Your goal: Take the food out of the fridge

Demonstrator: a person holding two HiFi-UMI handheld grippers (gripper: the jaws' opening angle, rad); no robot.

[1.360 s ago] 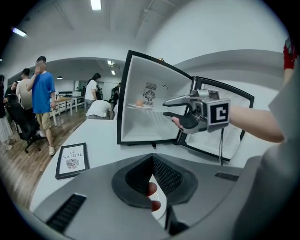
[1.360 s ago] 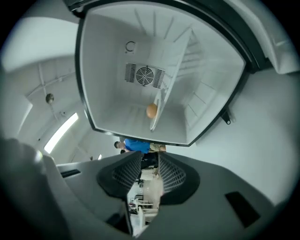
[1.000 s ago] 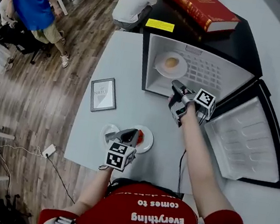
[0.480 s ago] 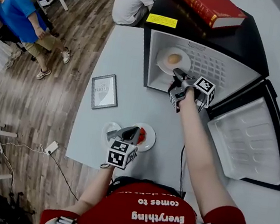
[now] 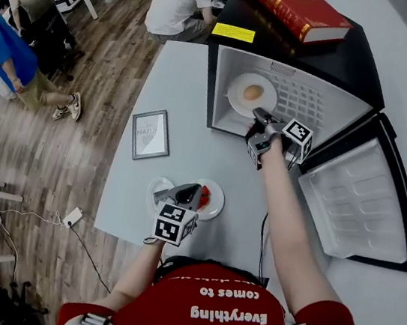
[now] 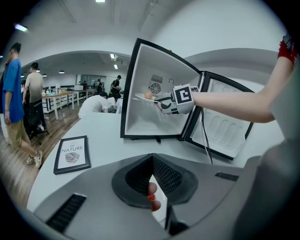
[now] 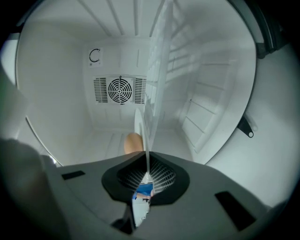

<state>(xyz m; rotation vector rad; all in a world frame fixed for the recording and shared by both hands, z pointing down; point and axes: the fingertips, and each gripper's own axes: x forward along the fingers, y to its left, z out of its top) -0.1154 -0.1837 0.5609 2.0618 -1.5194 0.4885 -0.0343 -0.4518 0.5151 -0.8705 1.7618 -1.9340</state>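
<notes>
The white table (image 5: 177,86) carries an open fridge (image 5: 325,112), its door (image 5: 356,203) swung wide to the right. A red book (image 5: 291,8) lies on top of the fridge and a framed picture (image 5: 150,135) lies flat on the table to its left. The task looks partly done. One plate (image 5: 216,207) with red food (image 5: 204,197) already sits on the table outside the fridge, just beside a smaller empty dish (image 5: 157,187). The left gripper (image 5: 190,194) has its jaws pressed together on that plate's rim. The other white plate (image 5: 236,98), bearing a tan round food (image 5: 253,92), is still inside on the wire shelf (image 5: 303,105). The right gripper (image 5: 259,115) reaches into the fridge, and its jaws have just been closing. They now pinch the near rim of this plate, so what is left, by the look of it, is to draw the plate out and set it down on the table. The head view gives the layout of both plates and both arms. Only the right gripper view shows the rim caught edge-on between the pads, the food just behind it, and the fan vent (image 7: 120,90) on the back wall. Only the left gripper view shows its own pinch on the plate with the red food.
</notes>
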